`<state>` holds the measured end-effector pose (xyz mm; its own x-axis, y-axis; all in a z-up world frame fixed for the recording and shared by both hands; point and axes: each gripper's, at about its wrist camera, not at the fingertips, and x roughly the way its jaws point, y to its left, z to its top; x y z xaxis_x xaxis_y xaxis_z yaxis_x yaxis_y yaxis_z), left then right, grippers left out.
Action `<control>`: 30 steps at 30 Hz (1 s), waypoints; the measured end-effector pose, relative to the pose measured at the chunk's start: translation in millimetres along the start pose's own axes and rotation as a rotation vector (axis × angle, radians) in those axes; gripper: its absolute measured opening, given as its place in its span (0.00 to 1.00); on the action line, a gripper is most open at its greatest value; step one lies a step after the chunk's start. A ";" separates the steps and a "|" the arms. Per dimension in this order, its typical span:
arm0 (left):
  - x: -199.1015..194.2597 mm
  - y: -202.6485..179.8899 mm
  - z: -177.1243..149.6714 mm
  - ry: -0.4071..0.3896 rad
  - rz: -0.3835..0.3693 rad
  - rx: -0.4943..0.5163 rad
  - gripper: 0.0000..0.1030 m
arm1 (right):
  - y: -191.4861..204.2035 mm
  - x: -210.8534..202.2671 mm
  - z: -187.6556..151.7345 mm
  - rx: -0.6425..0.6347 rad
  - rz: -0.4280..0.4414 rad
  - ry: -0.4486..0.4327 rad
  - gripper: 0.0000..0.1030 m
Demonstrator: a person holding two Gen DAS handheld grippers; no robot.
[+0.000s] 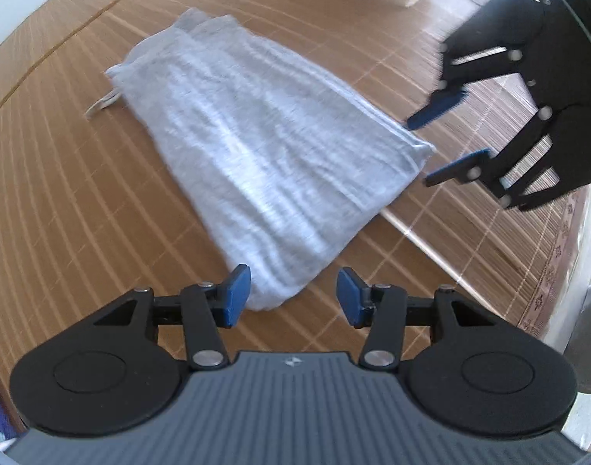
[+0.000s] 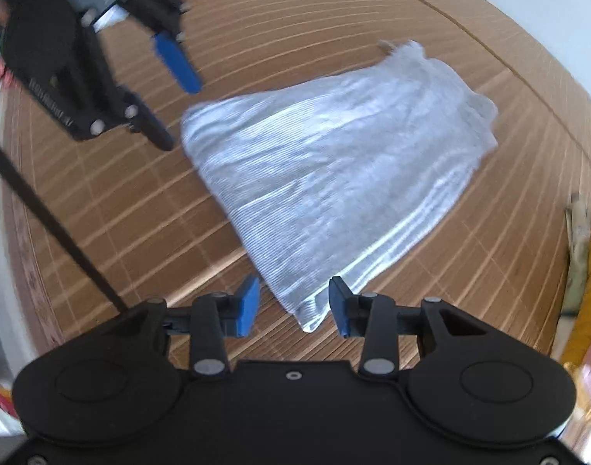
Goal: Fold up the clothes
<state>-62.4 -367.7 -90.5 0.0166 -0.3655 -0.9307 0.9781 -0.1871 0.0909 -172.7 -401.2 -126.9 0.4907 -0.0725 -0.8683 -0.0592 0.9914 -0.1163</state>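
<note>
Bamboo mat [image 1: 63, 201] spans whole surface. Light grey pants [image 1: 256, 155], folded lengthwise, lie flat at mat centre; long axis runs from waistband with drawstring [image 1: 102, 106] at far end toward both grippers. Left gripper [image 1: 293, 302]: fingers spread, holding nothing, one hem corner just ahead, nearer left pad. Right gripper [image 2: 293, 304]: fingers spread, other hem corner lying between pads, not pinched. Both about equally near; likely next move is pinching hem corners.
</note>
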 end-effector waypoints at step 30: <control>18.8 -98.5 -28.5 -0.087 0.189 0.678 0.13 | 20.9 -32.6 -6.4 0.036 0.120 -0.066 0.11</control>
<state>-152.4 -330.1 -127.0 0.1288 -0.5142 -0.8479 0.6148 -0.6295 0.4751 -195.6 -378.8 -104.1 0.5381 0.0533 -0.8412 -0.0901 0.9959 0.0054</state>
